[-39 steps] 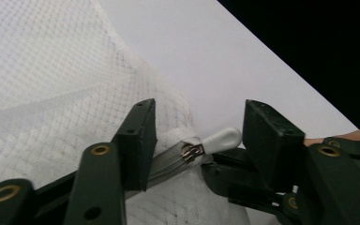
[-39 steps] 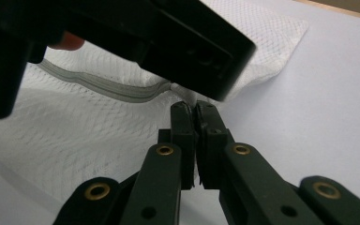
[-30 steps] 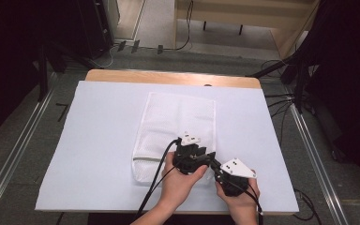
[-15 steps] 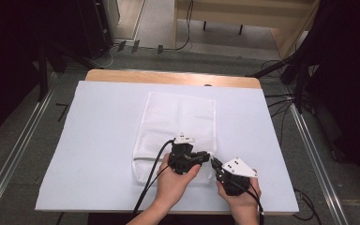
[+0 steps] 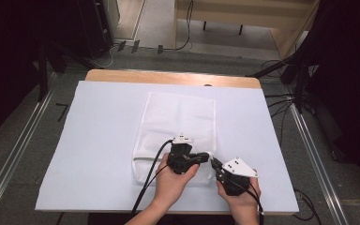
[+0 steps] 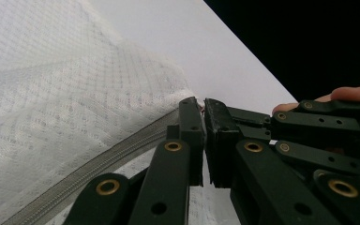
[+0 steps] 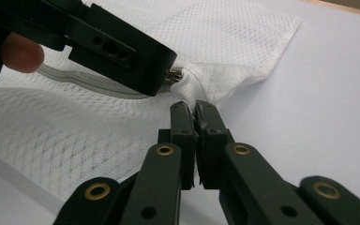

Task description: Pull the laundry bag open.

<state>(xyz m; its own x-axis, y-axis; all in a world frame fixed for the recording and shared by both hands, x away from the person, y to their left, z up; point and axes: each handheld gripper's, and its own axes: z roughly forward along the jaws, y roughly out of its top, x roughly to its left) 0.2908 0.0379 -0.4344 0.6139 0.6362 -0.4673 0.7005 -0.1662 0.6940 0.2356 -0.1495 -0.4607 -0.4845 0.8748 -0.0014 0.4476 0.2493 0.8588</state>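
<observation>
The left gripper (image 5: 205, 157) has just been closing, and its black jaws now stand together at the end of the grey zipper (image 6: 93, 164) of a white mesh laundry bag (image 5: 178, 126), pinched on the small metal zipper pull (image 7: 174, 75) that glints at their tips in the right gripper view. Just beside it, the right gripper (image 7: 196, 112) has its own jaws pressed together on the gathered corner of the same bag, where the netting bunches into a thick white fold. In the high view the two tools sit close to each other at the bag's near right corner, the left one held by the person's left hand (image 5: 176, 180) and the right one (image 5: 215, 165), with its grey three-cornered plate on top, by the right hand (image 5: 239, 199). Black cables trail back from both toward the bottom edge. The bag lies flat in the middle of a pale lilac sheet (image 5: 93, 140) that covers most of a light wooden table (image 5: 168, 77), its zipper running along the near short edge and its far end reaching toward the table's back. Around the table lies grey floor (image 5: 337, 154) with metal rails and loose cords.
</observation>
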